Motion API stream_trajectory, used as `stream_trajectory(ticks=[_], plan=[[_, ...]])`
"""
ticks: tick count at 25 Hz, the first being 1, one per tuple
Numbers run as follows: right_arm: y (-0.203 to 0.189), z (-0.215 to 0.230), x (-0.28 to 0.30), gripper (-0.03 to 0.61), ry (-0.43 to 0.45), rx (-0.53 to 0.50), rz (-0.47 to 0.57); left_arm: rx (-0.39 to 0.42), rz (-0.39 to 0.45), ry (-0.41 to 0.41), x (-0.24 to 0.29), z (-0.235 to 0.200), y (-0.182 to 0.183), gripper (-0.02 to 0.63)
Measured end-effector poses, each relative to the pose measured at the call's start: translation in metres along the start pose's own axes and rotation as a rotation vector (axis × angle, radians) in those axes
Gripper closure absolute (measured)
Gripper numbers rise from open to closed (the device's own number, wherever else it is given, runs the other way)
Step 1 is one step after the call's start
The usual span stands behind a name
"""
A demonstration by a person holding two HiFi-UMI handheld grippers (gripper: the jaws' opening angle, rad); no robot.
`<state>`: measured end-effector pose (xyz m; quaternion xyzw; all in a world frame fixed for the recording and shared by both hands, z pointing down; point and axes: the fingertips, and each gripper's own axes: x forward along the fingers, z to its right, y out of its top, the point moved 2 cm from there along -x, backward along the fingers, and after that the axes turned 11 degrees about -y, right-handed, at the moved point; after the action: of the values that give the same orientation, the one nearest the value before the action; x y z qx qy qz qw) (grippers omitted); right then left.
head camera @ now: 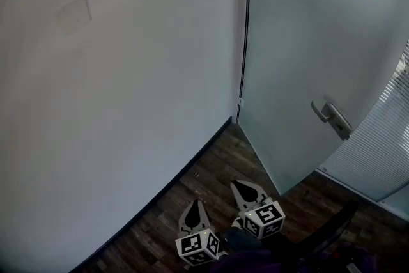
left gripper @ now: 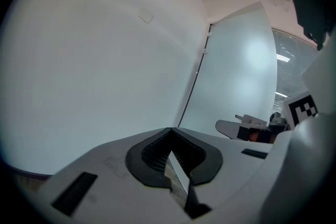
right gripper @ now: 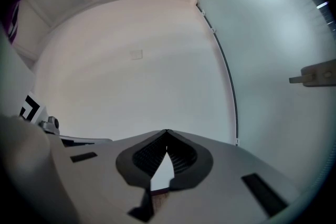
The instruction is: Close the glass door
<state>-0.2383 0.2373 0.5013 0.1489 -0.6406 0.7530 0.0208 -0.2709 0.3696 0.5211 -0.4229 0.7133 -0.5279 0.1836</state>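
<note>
Both grippers sit at 6 o'clock in the head view, the left gripper (head camera: 194,206) and the right gripper (head camera: 246,190), each with its jaws pressed together on nothing (their own views show the pads meeting). Ahead, the glass door (head camera: 307,41) stands upright, its hinged edge against the white wall (head camera: 115,105). Its handle (head camera: 332,117) lies between 1 and 2 o'clock from the right gripper, the nearer one. The door's top is cut off, and its free edge is hard to follow against the blinds (head camera: 383,144).
</note>
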Motion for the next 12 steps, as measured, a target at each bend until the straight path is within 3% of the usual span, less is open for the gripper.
stream_trajectory(ticks=[5,12], plan=[[0.025,0.053,0.032,0.581,-0.063,0.015,0.054,0.035,-0.020,-0.093,0.072,0.023,0.018,0.613],[0.050,0.143,0.051,0.581,-0.249,0.064,0.093,0.093,-0.070,-0.283,0.173,0.070,0.030,0.614]])
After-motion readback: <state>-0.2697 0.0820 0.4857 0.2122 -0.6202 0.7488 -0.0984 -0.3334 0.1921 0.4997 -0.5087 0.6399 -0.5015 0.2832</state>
